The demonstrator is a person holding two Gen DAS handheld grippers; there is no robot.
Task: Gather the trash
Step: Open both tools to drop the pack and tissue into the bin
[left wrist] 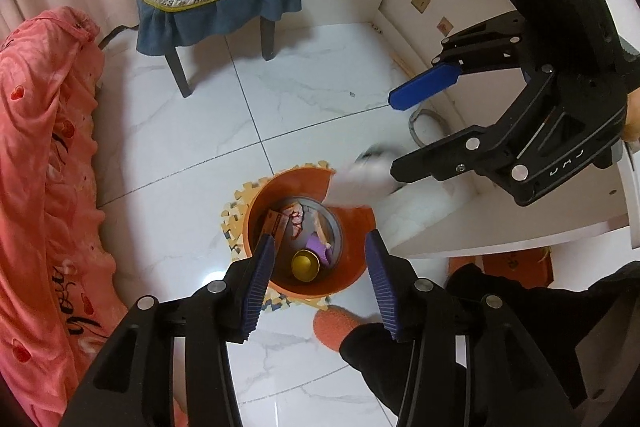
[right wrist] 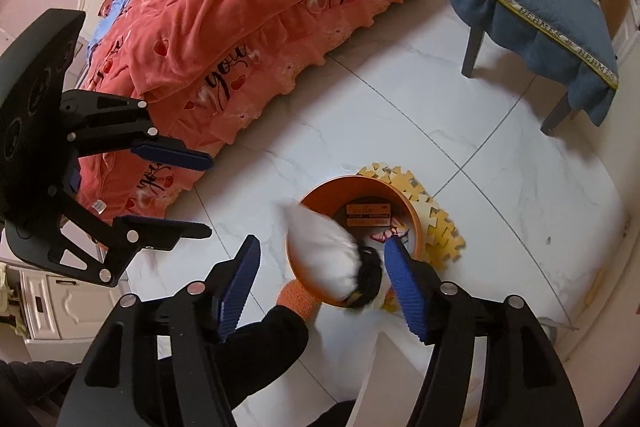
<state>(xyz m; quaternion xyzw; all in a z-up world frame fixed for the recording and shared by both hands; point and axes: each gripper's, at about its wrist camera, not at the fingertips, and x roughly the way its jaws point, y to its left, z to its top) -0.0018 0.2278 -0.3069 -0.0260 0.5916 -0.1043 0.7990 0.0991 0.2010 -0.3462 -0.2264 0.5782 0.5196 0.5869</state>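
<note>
Round orange bin (left wrist: 352, 223): blurred white soft bundle (right wrist: 324, 259) at rim; my left gripper (left wrist: 320, 279) and right gripper (right wrist: 324, 279) both agape, gripping nothing.

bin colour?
Orange bin, grey liner inside. Clearest in the left wrist view.

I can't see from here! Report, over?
Left gripper, right gripper open, empty. Blurred white bundle over round orange bin. Nothing blocking.

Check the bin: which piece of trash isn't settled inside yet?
The white bundle, blurred over the orange bin's rim; the gold cup and orange box lie inside.
</note>
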